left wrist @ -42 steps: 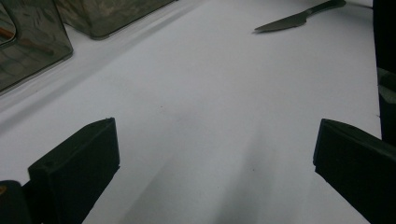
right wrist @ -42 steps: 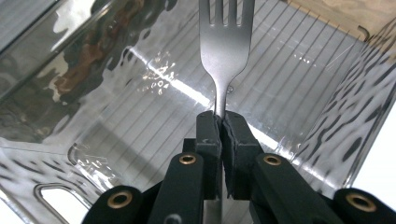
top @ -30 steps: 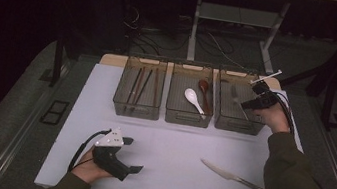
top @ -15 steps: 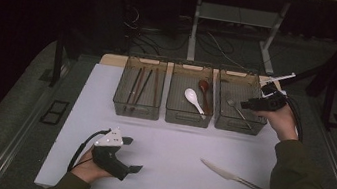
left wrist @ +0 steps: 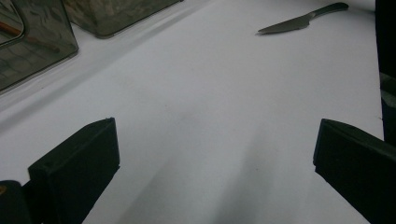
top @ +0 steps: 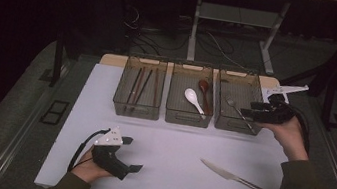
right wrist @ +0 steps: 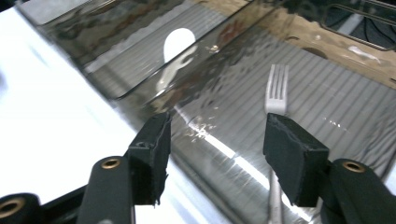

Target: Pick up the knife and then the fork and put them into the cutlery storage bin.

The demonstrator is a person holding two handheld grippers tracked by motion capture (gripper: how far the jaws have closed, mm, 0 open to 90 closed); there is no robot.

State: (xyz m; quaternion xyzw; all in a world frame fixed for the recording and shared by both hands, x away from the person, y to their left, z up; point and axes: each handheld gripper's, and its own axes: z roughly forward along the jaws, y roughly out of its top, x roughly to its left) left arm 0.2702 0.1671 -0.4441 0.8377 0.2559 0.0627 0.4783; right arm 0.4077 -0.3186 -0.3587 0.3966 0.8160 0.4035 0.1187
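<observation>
Looks like a lab or recording studio setup, not a home: a white worktop [top: 169,145] in a dark room, grey carpet floor [top: 9,131], loose cables [top: 136,24] and a metal desk frame [top: 233,21] behind its far edge.

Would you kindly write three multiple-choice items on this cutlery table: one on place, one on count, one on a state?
1. Where does the fork lie?
A. in the right bin
B. on the mat
C. in the left bin

2. How many bins stand in the row?
A. two
B. three
C. four

3. How do the right gripper's jaws stand?
A. shut on the fork
B. shut on the knife
C. open, empty

Key:
1 A, the fork rests on the ribbed floor of the right bin.
2 B, three bins stand side by side at the mat's far edge.
3 C, the jaws stand apart with nothing between them; they have just been opening.
</observation>
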